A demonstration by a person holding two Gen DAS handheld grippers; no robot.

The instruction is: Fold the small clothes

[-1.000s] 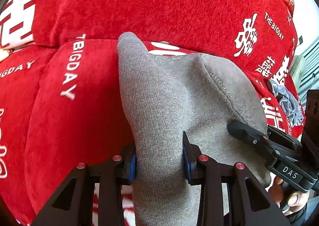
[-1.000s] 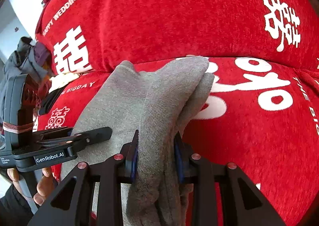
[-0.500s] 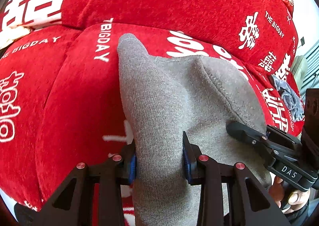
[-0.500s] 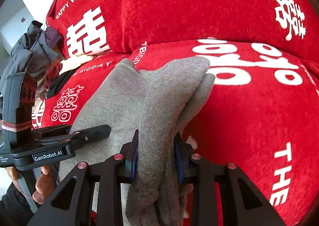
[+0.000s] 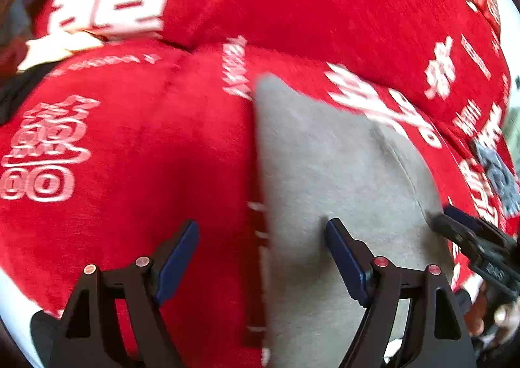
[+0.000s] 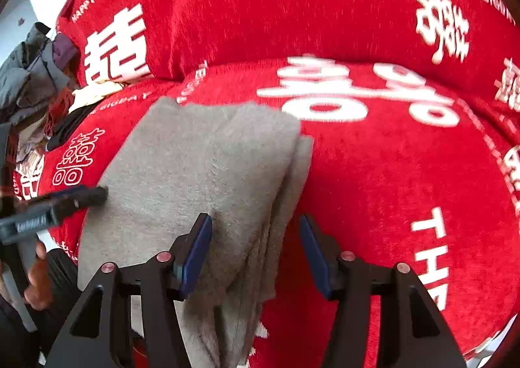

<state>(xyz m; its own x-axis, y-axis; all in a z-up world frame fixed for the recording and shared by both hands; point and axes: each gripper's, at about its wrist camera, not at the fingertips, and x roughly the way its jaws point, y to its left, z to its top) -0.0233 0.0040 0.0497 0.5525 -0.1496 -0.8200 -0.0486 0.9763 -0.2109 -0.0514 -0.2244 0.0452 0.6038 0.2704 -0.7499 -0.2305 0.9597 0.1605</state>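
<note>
Left gripper (image 5: pixel 261 254): fingers (image 5: pixel 178 257) spread wide, pinching nothing; left edge of the grey cloth (image 5: pixel 325 189) runs between them. Right gripper (image 6: pixel 255 251): fingers (image 6: pixel 195 251) also spread, straddling the cloth's folded right edge, no grip. Cloth lies folded on the red cushion (image 6: pixel 390 173), hanging over its front edge. Both grippers point forward over the cloth, side by side. Left hand (image 6: pixel 35 277) wraps its handle. Clothes pile (image 6: pixel 29 75) far left. Left view blurred.

A red cushion (image 6: pixel 373 173) (white lettering) lies beside heaped dark clothes (image 6: pixel 29 82) at far left.
</note>
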